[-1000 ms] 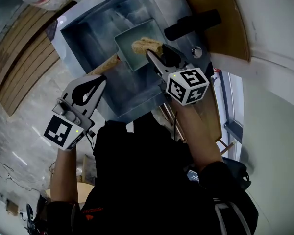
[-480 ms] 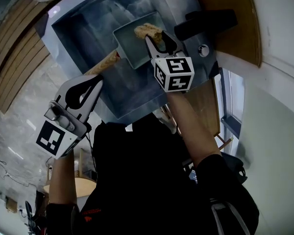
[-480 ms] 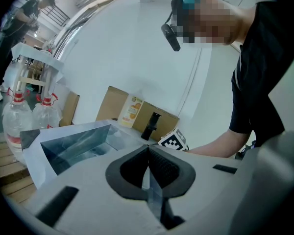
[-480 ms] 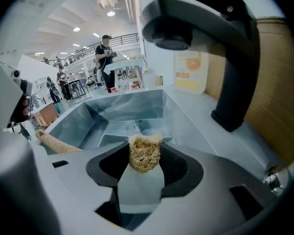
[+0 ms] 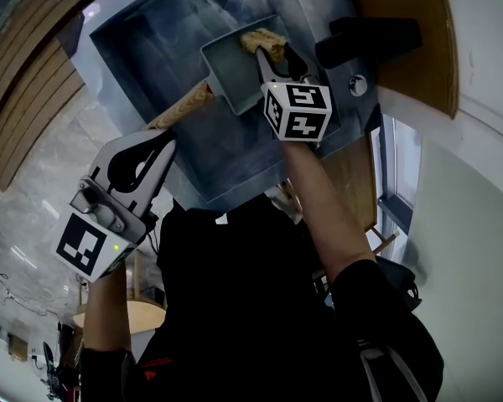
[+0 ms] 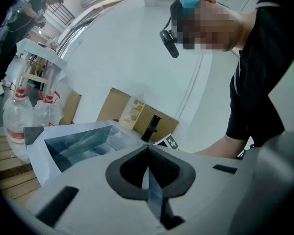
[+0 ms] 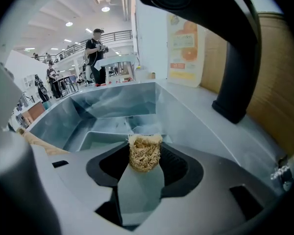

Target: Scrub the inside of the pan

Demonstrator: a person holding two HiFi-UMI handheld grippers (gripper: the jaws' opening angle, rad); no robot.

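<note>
Right claw [image 5: 268, 55] grasps a scrubber [image 7: 144, 153] at the rim of the pan [image 5: 233, 67]; left claw [image 6: 148, 163], clenched empty, hangs near its handle [image 5: 181, 107].

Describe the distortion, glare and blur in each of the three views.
Head view: the wide lens bends the sink edges; pale streaks shine on its metal. Left gripper view: dark rounded corners, washed-out white wall, mosaic patch added afterwards. Right gripper view: the faucet looms curved and oversized, the scrubber is sharp.
</note>
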